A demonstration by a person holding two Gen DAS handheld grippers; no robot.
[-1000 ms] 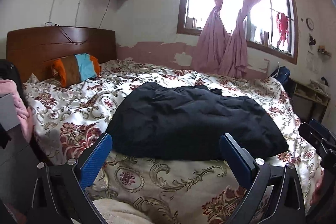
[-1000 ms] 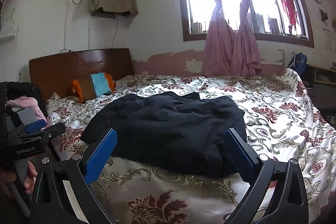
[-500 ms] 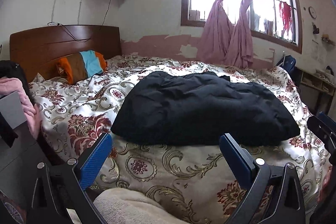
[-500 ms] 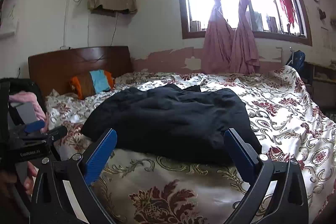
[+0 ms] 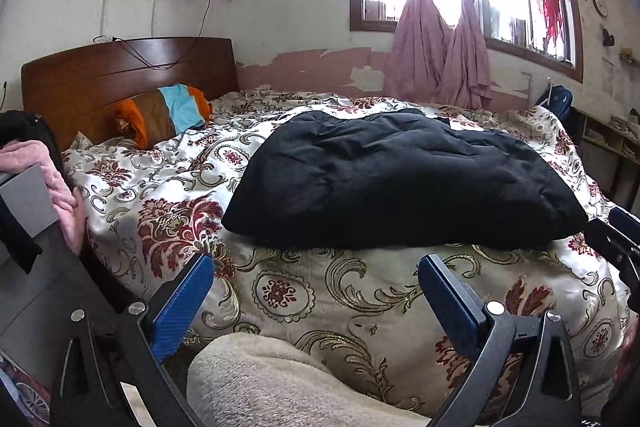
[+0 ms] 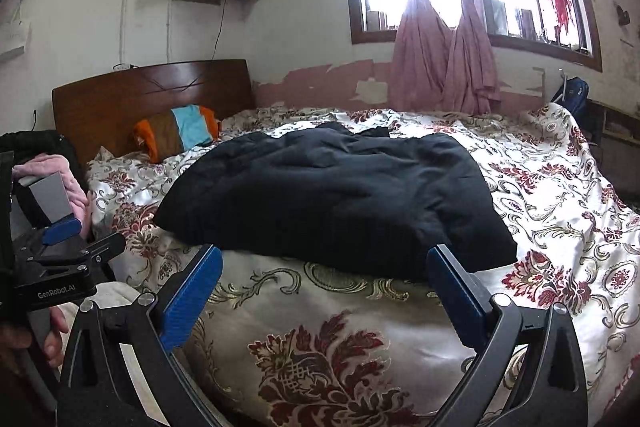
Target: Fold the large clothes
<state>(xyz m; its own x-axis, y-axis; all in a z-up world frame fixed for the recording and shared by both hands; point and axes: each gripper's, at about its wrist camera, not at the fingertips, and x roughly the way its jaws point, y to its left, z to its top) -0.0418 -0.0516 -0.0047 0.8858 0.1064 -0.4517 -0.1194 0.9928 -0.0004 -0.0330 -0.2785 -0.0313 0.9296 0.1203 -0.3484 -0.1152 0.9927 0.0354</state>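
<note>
Here, the left gripper [image 5: 316, 291] is held low at the bed's near edge, jaws spread wide, empty. The black garment [image 5: 400, 183] is spread upon the floral bedspread [image 5: 168, 195] ahead. The right gripper [image 6: 324, 287] is likewise levelled, jaws parted, nothing grasped.

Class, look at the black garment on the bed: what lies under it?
The black garment rests on the floral bedspread, which shows all around its edges. Whatever lies beneath its middle is covered, so nothing more can be told. Both grippers are open and apart from it.
</note>
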